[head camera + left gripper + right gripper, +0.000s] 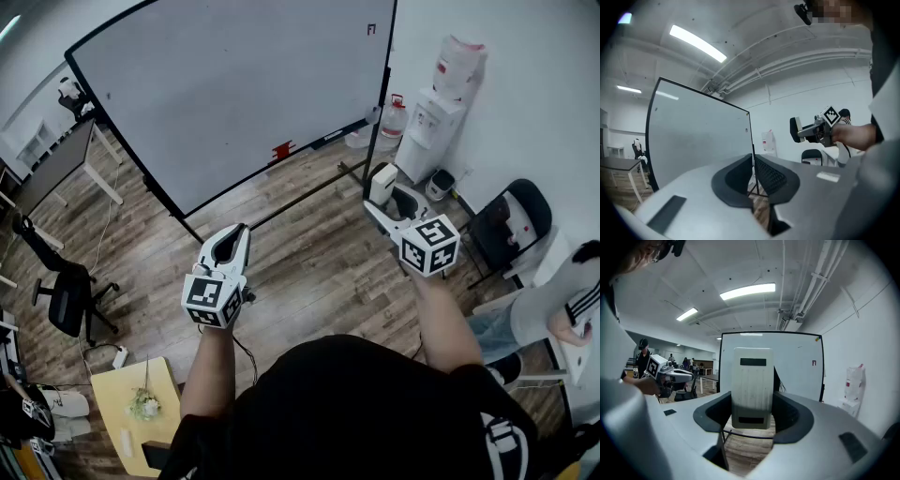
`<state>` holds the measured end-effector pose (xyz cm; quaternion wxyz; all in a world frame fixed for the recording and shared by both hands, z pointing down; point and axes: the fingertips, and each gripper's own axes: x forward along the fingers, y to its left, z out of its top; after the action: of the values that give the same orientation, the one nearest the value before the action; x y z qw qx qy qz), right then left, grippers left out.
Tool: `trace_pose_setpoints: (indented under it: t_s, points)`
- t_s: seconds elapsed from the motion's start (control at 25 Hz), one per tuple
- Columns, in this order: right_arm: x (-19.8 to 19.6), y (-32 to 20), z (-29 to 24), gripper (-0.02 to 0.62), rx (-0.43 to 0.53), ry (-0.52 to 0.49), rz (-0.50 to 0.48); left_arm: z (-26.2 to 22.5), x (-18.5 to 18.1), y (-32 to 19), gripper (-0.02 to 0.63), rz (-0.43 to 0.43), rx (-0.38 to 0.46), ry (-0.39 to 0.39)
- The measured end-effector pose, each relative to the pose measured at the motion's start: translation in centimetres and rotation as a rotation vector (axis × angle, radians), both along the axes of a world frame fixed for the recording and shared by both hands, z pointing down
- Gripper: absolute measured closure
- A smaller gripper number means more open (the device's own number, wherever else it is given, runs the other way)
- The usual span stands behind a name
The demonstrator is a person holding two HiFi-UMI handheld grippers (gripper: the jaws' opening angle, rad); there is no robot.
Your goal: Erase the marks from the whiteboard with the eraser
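Note:
A large whiteboard (234, 84) on a wheeled stand faces me, nearly blank, with one small red mark (370, 30) near its top right corner. The same mark (814, 363) shows in the right gripper view. My right gripper (384, 194) is shut on a white eraser (382, 182), held upright between the jaws (751, 385), some way short of the board. My left gripper (234, 236) is shut and holds nothing; its jaws meet in the left gripper view (753, 168). A small red object (281, 150) rests on the board's tray.
A water dispenser (441, 112) and a spare bottle (394, 117) stand right of the board. A black chair (511, 220) and a seated person (553, 309) are at the right. An office chair (70, 295), a desk (56, 164) and a yellow table (136, 412) are at the left.

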<state>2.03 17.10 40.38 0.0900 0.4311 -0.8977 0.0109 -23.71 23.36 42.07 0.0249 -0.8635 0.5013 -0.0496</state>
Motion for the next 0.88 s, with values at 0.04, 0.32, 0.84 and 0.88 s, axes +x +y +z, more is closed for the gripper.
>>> trace_pose_setpoints:
  t_s: [0.04,0.32,0.84,0.88]
  points:
    - [0.4,-0.3,-0.1,0.344,0.001,-0.002,0.003,-0.1,0.5,-0.3,0.577,0.002,-0.002,0.0]
    - [2.9,-2.1,0.2,0.344,-0.002,-0.012,-0.006,0.1,3.3,-2.3,0.577,0.011,-0.008,-0.012]
    - [6.8,-5.6,-0.4,0.342,0.005,-0.06,-0.037,0.2,8.1,-6.0,0.577,0.014,-0.016,-0.021]
    - [7.0,-5.8,-0.4,0.342,0.006,-0.06,-0.037,0.2,8.4,-6.2,0.577,0.014,-0.016,-0.022]
